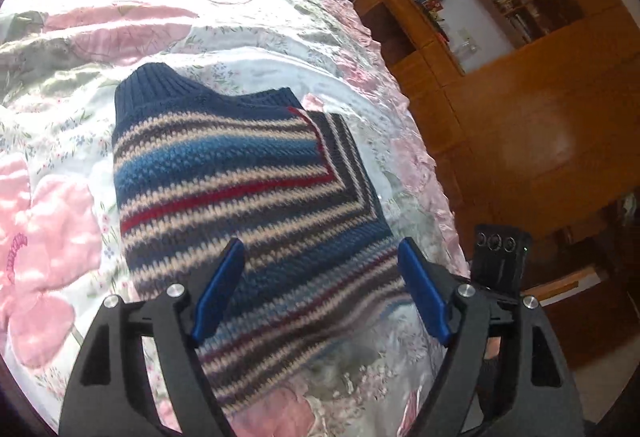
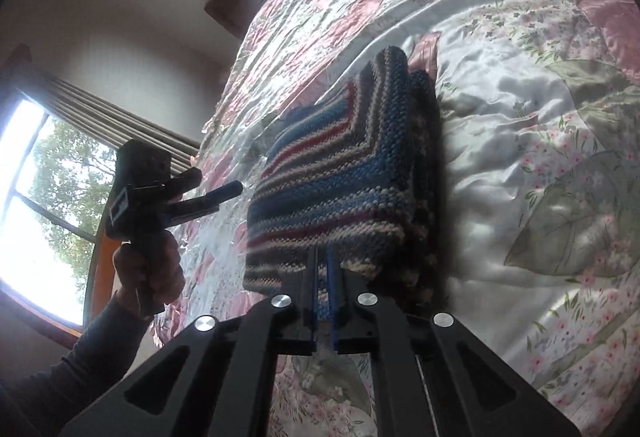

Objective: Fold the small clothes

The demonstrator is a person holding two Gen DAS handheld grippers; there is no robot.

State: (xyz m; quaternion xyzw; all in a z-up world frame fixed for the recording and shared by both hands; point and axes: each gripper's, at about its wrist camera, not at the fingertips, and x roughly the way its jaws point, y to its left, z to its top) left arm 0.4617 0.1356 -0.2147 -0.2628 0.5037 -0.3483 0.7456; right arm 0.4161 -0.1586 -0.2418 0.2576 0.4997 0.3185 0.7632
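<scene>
My left claw (image 1: 320,249) has its blue fingers (image 1: 218,289) spread wide apart, holding nothing, poised over the near end of the striped knit sweater (image 1: 240,173). The sweater lies partly folded on the floral satin bedspread (image 1: 60,205), close to the bed's side edge, with its navy ribbed collar (image 1: 154,85) at the far end from my left camera. My right claw (image 2: 325,269) is closed together and clamped on the sweater's near edge, the knit lifted into a doubled stack in that view. The person's left hand (image 2: 150,277) grips the left claw's handle beside the bed edge. A wooden cabinet (image 1: 520,125) stands beyond the bed.
</scene>
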